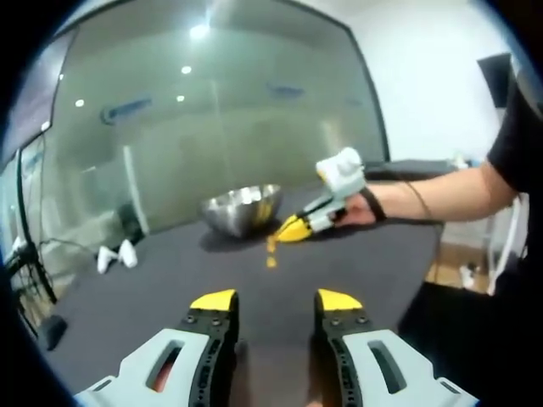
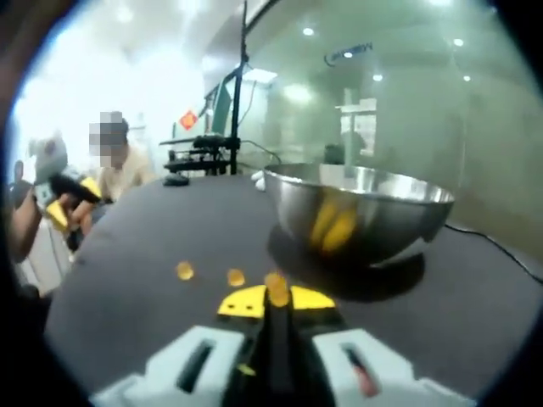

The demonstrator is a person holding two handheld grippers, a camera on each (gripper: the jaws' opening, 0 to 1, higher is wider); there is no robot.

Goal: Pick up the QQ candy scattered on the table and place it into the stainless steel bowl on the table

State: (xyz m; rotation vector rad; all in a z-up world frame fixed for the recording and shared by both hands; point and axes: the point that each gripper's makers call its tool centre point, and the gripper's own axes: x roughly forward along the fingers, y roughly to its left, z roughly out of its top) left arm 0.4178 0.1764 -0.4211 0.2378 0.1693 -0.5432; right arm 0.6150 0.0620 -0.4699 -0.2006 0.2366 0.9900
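On the dark table [image 1: 356, 271] stands the stainless steel bowl [image 1: 242, 208], yellow reflections on its side. My left gripper [image 1: 276, 300] hangs open over the near table, nothing between its yellow tips. My right gripper [image 1: 294, 228], held by a person's hand, points down just right of the bowl, above two orange QQ candies [image 1: 271, 253]. In the right gripper view my right gripper [image 2: 277, 298] is shut on an orange candy [image 2: 277, 291] at its tips. Two more candies [image 2: 184, 270] [image 2: 236, 277] lie to the left, the bowl [image 2: 356, 212] close ahead. The left gripper [image 2: 61, 203] shows far left.
A glass wall [image 1: 212, 110] runs behind the table. Small white objects [image 1: 114, 254] sit at the table's far left. A stand with equipment [image 2: 204, 144] rises beyond the far edge, and a seated person [image 2: 119, 170] is beside it. The table's edge [image 1: 424, 280] drops off on the right.
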